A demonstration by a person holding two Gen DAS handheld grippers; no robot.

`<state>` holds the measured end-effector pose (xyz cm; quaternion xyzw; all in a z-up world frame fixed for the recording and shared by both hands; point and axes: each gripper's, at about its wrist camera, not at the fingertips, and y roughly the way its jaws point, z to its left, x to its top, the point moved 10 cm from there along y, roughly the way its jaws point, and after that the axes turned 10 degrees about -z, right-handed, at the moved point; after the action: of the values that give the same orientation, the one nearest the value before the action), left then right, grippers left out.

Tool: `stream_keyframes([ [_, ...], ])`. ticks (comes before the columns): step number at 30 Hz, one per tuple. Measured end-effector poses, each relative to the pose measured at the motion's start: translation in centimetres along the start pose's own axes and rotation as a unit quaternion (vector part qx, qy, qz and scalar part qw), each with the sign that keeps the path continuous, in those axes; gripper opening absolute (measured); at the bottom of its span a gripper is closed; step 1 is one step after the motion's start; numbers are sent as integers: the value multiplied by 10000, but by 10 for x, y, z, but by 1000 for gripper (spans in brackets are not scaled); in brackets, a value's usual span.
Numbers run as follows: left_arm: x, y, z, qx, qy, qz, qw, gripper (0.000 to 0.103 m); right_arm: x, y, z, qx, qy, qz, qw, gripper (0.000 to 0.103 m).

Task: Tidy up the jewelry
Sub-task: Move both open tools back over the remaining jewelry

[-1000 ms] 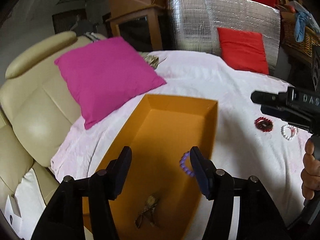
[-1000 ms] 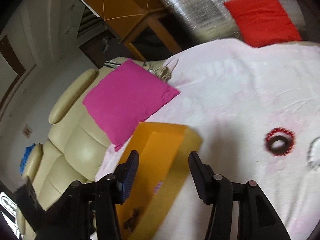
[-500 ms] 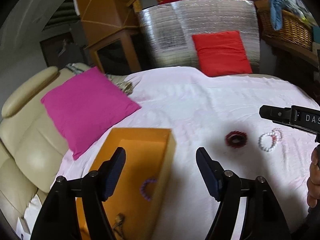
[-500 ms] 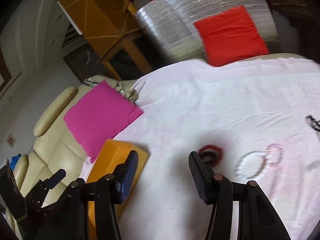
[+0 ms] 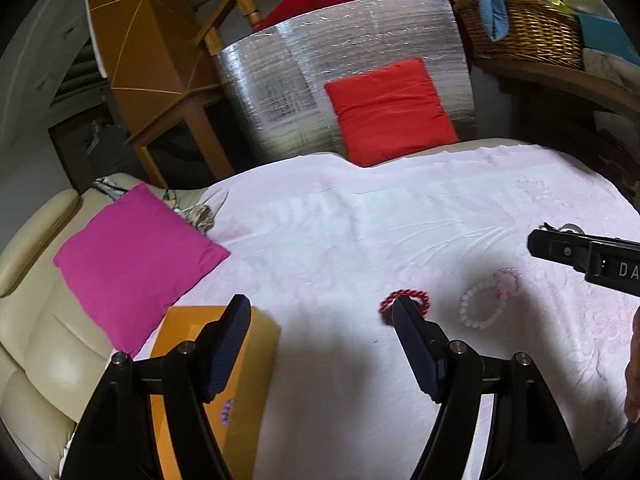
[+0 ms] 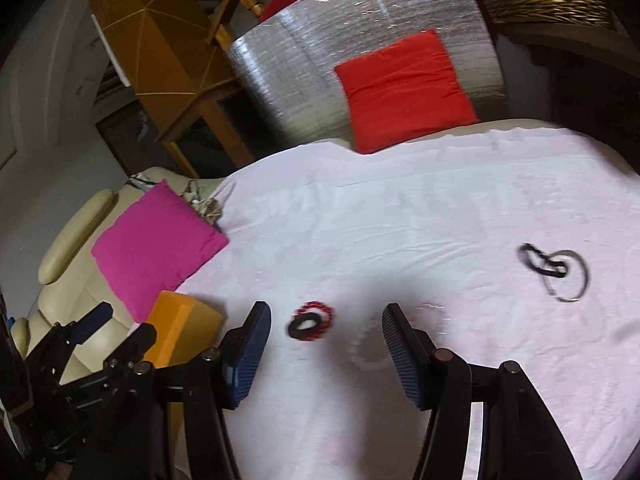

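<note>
On the pale pink sheet (image 5: pixel 360 232) lie a red bead bracelet (image 5: pixel 404 295), a white bead bracelet (image 5: pixel 478 307) and a small pink one (image 5: pixel 507 280). My left gripper (image 5: pixel 320 312) is open and empty; its right fingertip hides part of the red bracelet. An orange box (image 5: pixel 176 332) at lower left holds a purple bracelet (image 5: pixel 226 416). My right gripper (image 6: pixel 328 314) hovers with jaws opening. The red bracelet (image 6: pixel 312 320) lies on the sheet between its fingertips, untouched. The blurred white bracelet (image 6: pixel 372 350) is by its right finger. A black cord piece (image 6: pixel 556 268) lies far right.
A magenta cushion (image 5: pixel 132 256) rests on the cream sofa (image 5: pixel 44 340) left of the box. A red cushion (image 5: pixel 392 108) leans on a silver foil panel (image 5: pixel 320 52) behind the sheet. A wicker basket (image 5: pixel 528 28) sits back right. A hand (image 5: pixel 634 360) shows at the right edge.
Both grippers have swung right, from over the orange box to the bracelets on the sheet. The left jaws have widened, and the right jaws have widened a little.
</note>
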<state>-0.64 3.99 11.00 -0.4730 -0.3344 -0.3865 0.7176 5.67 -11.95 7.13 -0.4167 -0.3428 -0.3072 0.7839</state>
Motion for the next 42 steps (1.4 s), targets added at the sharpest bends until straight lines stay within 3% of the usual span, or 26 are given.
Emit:
stream_keyframes([
  [7, 2, 14, -24, -77, 115, 36, 9999, 74, 4, -9, -53, -373, 303, 21, 9988, 62],
  [14, -3, 35, -38, -108, 149, 167, 9997, 74, 5, -8, -76, -565, 488, 90, 9972, 62],
  [42, -27, 86, -52, -371, -3, 410, 9985, 74, -22, 30, -90, -996, 650, 633, 9909, 62],
])
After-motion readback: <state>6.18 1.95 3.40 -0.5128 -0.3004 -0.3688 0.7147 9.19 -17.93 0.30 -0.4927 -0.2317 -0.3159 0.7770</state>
